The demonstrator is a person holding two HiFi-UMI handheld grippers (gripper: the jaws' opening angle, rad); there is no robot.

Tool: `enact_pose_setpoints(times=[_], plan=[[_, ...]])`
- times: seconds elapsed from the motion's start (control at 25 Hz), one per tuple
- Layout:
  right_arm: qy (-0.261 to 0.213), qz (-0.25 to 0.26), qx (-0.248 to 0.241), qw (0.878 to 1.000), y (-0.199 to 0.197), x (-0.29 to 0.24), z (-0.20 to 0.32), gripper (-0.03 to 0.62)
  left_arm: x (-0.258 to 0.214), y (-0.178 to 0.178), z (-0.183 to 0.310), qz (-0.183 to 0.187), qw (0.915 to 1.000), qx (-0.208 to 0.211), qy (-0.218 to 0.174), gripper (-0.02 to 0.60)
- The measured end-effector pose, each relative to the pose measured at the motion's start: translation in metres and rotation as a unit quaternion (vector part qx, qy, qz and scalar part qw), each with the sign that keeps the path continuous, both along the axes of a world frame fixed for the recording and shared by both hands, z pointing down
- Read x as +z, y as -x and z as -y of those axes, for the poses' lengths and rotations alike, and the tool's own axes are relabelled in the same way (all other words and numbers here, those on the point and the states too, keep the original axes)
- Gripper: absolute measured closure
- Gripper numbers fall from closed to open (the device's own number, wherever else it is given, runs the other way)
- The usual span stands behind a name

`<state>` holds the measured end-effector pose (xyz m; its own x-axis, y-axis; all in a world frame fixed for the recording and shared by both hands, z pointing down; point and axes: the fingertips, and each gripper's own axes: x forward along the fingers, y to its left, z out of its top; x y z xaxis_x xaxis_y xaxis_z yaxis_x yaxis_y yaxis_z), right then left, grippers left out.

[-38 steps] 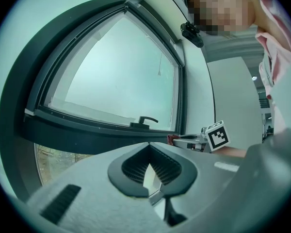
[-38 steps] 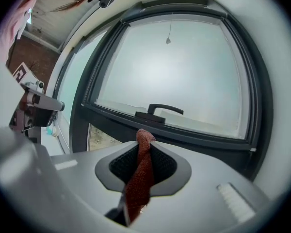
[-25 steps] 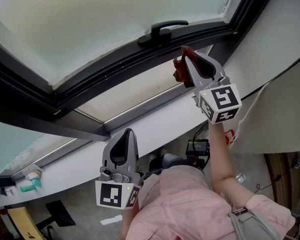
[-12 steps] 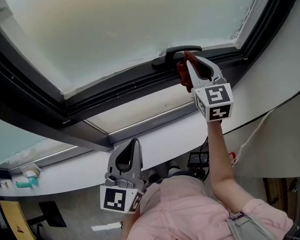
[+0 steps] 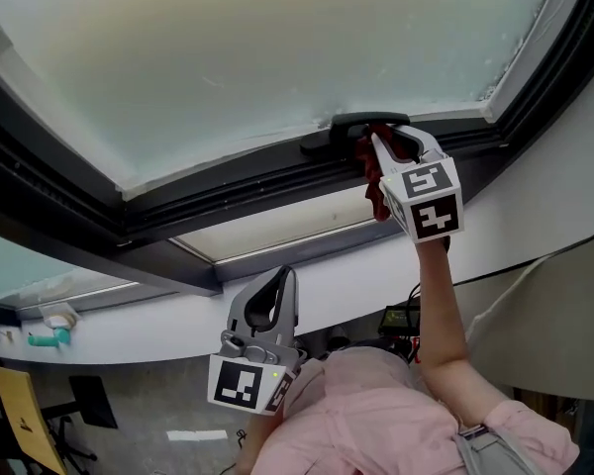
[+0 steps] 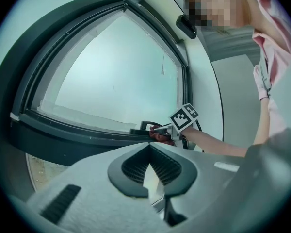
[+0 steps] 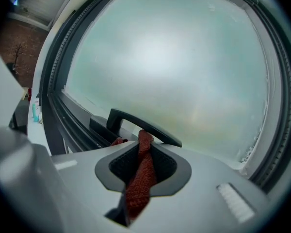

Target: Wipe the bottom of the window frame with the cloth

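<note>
cloth (image 7: pixel 138 178) | pinched between the closed jaws of right gripper (image 5: pixel 371 144), on far window frame (image 5: pixel 238 191) beside handle (image 5: pixel 361 124) | left gripper (image 5: pixel 280 280) jaws together, empty, near | risk: cloth snags on handle or slips from the thin pinch when dragged

The left gripper (image 6: pixel 149 152) fills the near foreground, its 2 jaws closed tip to tip with nothing between them. Beyond it runs the dark window frame (image 6: pixel 82 131) around a pale frosted pane (image 6: pixel 111 72). Far along the bottom rail, the right gripper (image 6: pixel 158 129) holds a red cloth (image 6: pixel 163 138) just beside the black window handle (image 6: pixel 141 127). A bare forearm (image 6: pixel 218 148) reaches in from the right.
</note>
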<state>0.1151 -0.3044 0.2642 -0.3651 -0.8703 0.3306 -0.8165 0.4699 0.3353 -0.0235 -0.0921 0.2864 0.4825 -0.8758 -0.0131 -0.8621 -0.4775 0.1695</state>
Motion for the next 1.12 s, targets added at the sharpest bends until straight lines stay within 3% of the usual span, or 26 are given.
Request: enact_pose_setpoints(times=[0.48,0.84,1.12], plan=[[0.0,-0.004,-0.015,1.0,-0.007,0.004,0.0,0.534,-0.002,-0.005,0.008,0.004,0.9999,-0.015,-0.005,0.588],[-0.007,-0.026,0.033,0.999,-0.05,0.003,0.01,0.534,-0.003,-0.008,0.005,0.006,0.9998,-0.018,-0.006,0.588],[0.007,-0.014,0.026,1.0,-0.069,0.004,0.015,0.534,-0.003,-0.019,0.007,0.007,0.9999,-0.009,-0.005,0.588]])
